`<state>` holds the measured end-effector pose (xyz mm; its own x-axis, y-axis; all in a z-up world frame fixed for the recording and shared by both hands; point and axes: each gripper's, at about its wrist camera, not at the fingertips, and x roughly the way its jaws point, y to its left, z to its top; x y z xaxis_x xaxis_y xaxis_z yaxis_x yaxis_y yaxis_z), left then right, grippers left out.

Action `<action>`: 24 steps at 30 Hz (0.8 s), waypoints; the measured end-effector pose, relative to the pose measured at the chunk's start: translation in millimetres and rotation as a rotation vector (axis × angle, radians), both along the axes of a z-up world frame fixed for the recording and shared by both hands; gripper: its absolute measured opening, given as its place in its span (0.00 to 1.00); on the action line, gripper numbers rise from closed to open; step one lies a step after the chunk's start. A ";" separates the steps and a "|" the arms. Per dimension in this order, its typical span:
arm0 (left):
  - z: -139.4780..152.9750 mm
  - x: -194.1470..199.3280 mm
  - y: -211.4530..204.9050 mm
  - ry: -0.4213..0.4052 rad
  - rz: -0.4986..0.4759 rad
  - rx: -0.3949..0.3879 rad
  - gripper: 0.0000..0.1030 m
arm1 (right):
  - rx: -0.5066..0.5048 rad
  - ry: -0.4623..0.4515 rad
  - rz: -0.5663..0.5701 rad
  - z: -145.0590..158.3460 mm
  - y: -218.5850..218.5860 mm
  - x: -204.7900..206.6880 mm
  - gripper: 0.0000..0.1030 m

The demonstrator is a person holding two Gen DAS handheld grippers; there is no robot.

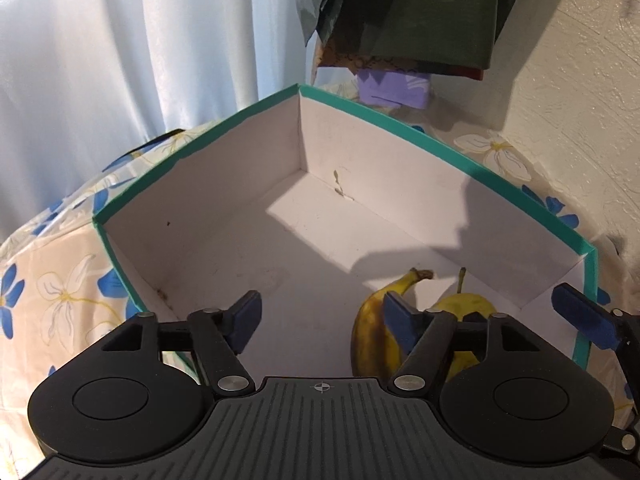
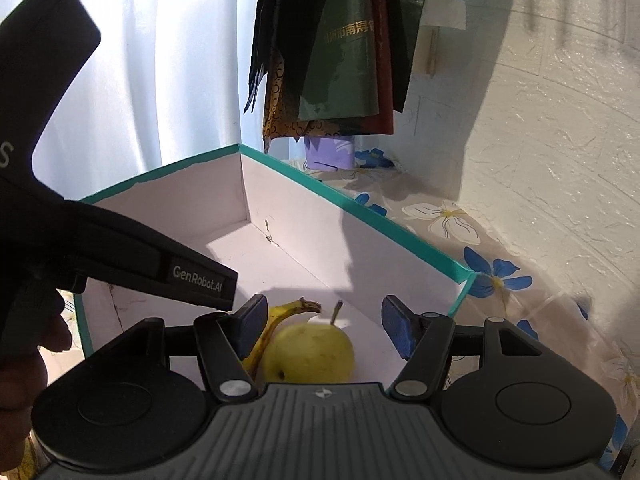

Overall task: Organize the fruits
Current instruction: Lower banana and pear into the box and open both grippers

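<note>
A white box with a teal rim (image 1: 400, 122) (image 2: 360, 202) stands on a flowered cloth. In its near right corner lie a banana (image 1: 372, 332) (image 2: 280, 314) and, right beside it, a yellow pear (image 1: 472, 306) (image 2: 312, 354) with its stem up. My left gripper (image 1: 324, 320) hangs open over the box floor with nothing between its pads; the banana lies just behind its right finger. My right gripper (image 2: 322, 330) is open above the pear, with a clear gap between the fruit and the right pad. One right fingertip (image 1: 580, 320) shows at the edge of the left wrist view.
The flowered tablecloth (image 1: 68, 292) (image 2: 496, 276) covers the table around the box. Behind the box sit a purple packet (image 1: 394, 88) (image 2: 330, 152) and hanging dark bags (image 1: 420, 12) (image 2: 344, 60). A pale curtain (image 1: 120, 52) hangs at the left, and a textured wall (image 2: 540, 140) stands to the right.
</note>
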<state>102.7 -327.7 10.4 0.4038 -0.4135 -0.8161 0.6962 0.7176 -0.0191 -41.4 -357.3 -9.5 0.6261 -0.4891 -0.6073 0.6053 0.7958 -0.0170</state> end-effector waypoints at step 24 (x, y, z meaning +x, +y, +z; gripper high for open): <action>67.9 -79.3 106.1 -0.199 0.091 0.005 0.97 | 0.014 -0.120 -0.045 55.8 54.5 -95.8 0.90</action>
